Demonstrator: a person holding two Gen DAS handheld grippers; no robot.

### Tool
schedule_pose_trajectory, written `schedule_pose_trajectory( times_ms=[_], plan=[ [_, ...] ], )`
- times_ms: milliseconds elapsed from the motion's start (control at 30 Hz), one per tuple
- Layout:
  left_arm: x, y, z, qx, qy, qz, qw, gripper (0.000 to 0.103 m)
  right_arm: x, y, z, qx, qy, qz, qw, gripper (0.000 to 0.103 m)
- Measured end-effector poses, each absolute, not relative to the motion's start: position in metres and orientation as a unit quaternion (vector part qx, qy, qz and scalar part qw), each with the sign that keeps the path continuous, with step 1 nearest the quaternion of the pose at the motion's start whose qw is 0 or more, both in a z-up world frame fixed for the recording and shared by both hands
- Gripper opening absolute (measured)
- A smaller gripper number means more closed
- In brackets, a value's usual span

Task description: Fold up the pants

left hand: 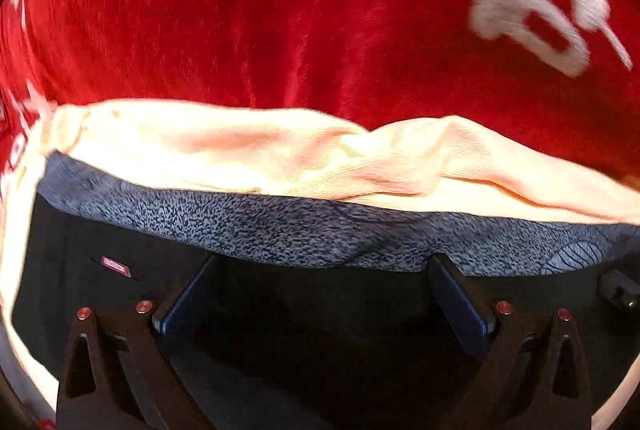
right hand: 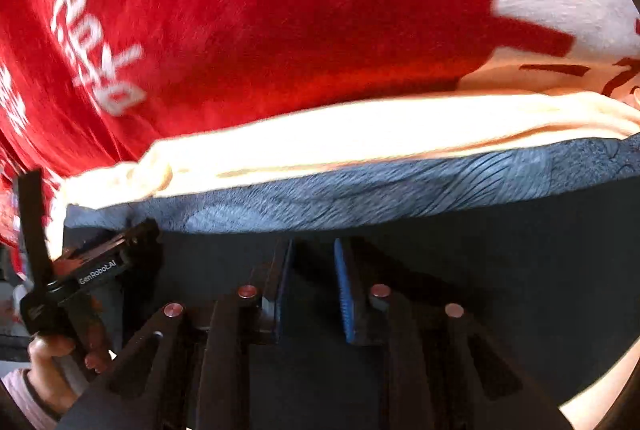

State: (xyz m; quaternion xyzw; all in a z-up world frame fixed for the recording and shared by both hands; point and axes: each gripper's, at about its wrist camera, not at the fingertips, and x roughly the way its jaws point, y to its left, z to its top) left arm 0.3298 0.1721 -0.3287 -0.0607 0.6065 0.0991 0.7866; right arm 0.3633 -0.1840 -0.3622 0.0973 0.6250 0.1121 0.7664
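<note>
**Both hand-held grippers are sitting over the dark pants, near the grey waistband**

You are holding your left hand-held gripper (left hand: pixel 326 264) low over the black pants (left hand: pixel 120 242), with its two fingers spread wide apart and nothing between them. Their tips are reaching just up to the speckled grey waistband (left hand: pixel 256 226), which is running across the view from side to side. A small red label (left hand: pixel 116 266) is showing on the black fabric just left of the left finger.

Your right hand-held gripper (right hand: pixel 314 254) is also hovering over the black cloth, its blue pads (right hand: pixel 345 294) standing a narrow gap apart; no fabric is showing between them, though the tips are dark and hard to read. They are pointing at the same grey band (right hand: pixel 360 193), here with a leaf-like pattern.

In the right wrist view your left hand (right hand: pixel 60 358) is gripping the handle of the other black tool, which is marked "GenRobot.AI", at the lower left beside the pants.

Beyond the waistband a cream cloth (left hand: pixel 280 153) is lying in soft folds, touching the band along its length. Behind it a red blanket (left hand: pixel 200 9) with large white lettering is filling the top of both views, blurred.
</note>
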Motion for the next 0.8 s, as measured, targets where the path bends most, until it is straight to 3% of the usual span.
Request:
schedule_pose_trajectory(
  times_ms=[133, 167, 233, 267, 433, 800],
  plan=[
    [0.338, 0.169, -0.32, -0.037, 0.611, 0.108, 0.783, 0.103, 0.363, -0.226, -0.355, 0.088, 0.62, 0.061, 0.777, 0.022],
    [0.34, 0.161, -0.313, -0.029, 0.614, 0.111, 0.781, 0.103, 0.36, -0.239, -0.35, 0.094, 0.624, 0.044, 0.774, 0.026],
    [0.344, 0.157, -0.307, -0.014, 0.619, 0.113, 0.777, 0.103, 0.349, -0.257, -0.342, 0.087, 0.627, 0.009, 0.774, 0.046],
    [0.342, 0.151, -0.298, -0.007, 0.621, 0.109, 0.776, 0.103, 0.339, -0.27, -0.336, 0.1, 0.626, 0.005, 0.773, 0.048],
    [0.323, 0.116, -0.266, 0.003, 0.629, 0.08, 0.774, 0.103, 0.279, -0.321, -0.326, 0.159, 0.642, -0.009, 0.75, 0.049],
    [0.27, -0.01, -0.278, 0.032, 0.663, -0.02, 0.748, 0.103, 0.181, -0.388, -0.336, 0.23, 0.679, -0.044, 0.696, 0.051]
  ],
)
